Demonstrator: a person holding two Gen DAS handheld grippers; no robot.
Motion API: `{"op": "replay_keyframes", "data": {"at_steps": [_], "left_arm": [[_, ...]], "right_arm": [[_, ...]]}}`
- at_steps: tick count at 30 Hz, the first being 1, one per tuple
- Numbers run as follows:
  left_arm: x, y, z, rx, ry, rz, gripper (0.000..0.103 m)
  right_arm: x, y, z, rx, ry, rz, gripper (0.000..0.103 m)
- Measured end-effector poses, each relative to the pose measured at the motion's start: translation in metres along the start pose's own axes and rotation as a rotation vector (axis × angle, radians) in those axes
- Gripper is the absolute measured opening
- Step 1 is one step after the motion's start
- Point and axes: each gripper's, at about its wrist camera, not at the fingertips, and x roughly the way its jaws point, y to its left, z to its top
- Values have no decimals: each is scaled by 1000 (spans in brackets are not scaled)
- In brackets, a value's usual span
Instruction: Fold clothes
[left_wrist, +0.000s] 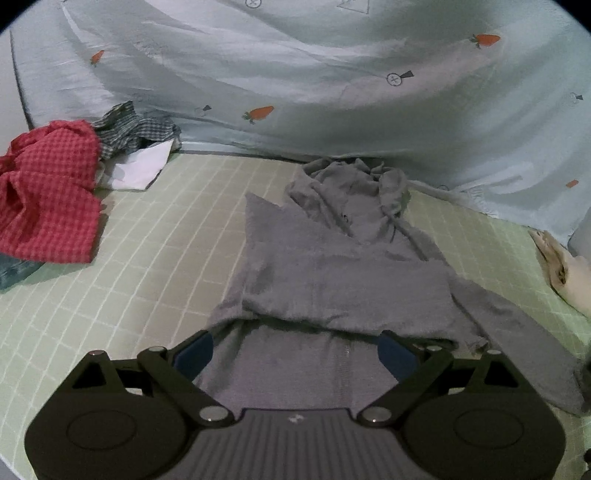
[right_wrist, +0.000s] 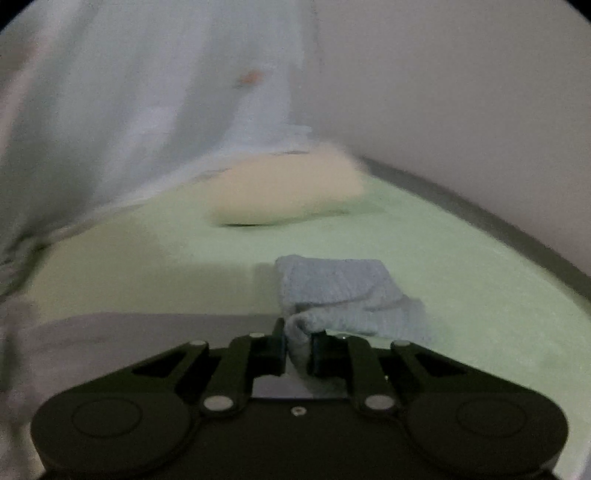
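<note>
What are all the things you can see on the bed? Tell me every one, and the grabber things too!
grey hoodie: one, grey, spread on the green sheet in the middle, partly folded.
red checked cloth: one, red, heaped at the left.
dark checked cloth: one, dark and white, behind the red one.
white cloth: one, white, beside the heap.
light blue cloth: one, pale blue, folded, on the sheet.
pillow: one, cream, blurred, further back.
carrot-print cover: one, pale blue, piled along the back.
green sheet: one, pale green with white grid lines.
left gripper: one, black, open above the hoodie.
right gripper: one, black, shut on the light blue cloth.
</note>
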Motion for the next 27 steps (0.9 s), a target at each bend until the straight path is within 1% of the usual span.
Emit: {"op": "replay_keyframes", "data": {"at_steps": [2, 5, 7, 8, 9, 10, 11, 13, 14, 17, 18, 19, 23, 25, 27], "left_arm": [[5, 4, 7, -17, 1, -12, 96], [11, 12, 17, -24, -9, -46, 96], [17, 15, 23, -15, -17, -61, 96], [21, 17, 26, -12, -20, -66, 96], [25, 19, 29, -16, -20, -70, 96], [30, 21, 32, -22, -16, -76, 96], [35, 23, 36, -30, -8, -84, 96], [45, 24, 42, -43, 6, -93, 96], [48, 24, 44, -44, 11, -99, 96], [60, 16, 46, -29, 32, -119, 96], [64, 12, 46, -21, 42, -125, 96], [69, 7, 46, -12, 54, -131, 96], [84, -24, 42, 51, 103, -174, 96], [91, -46, 39, 98, 125, -205, 95], [100, -72, 37, 153, 151, -240, 95]], "right_arm": [[-13, 47, 1, -62, -8, 117, 13], [-34, 119, -1, -165, -12, 323, 13], [-42, 163, -8, -271, -2, 424, 20], [-42, 185, -15, -331, 12, 457, 40], [-40, 203, -23, -393, 29, 466, 53], [-38, 216, -30, -445, 45, 450, 74], [-36, 227, -36, -491, 60, 426, 80], [-35, 231, -40, -530, 75, 399, 81], [-36, 228, -38, -531, 76, 393, 85], [-32, 213, -27, -503, 65, 347, 88], [-31, 205, -24, -488, 63, 319, 91], [-30, 196, -20, -469, 62, 290, 99], [-21, 162, -12, -382, 77, 164, 100], [-13, 145, -11, -354, 84, 103, 100], [-2, 128, -9, -329, 103, 61, 100]]}}
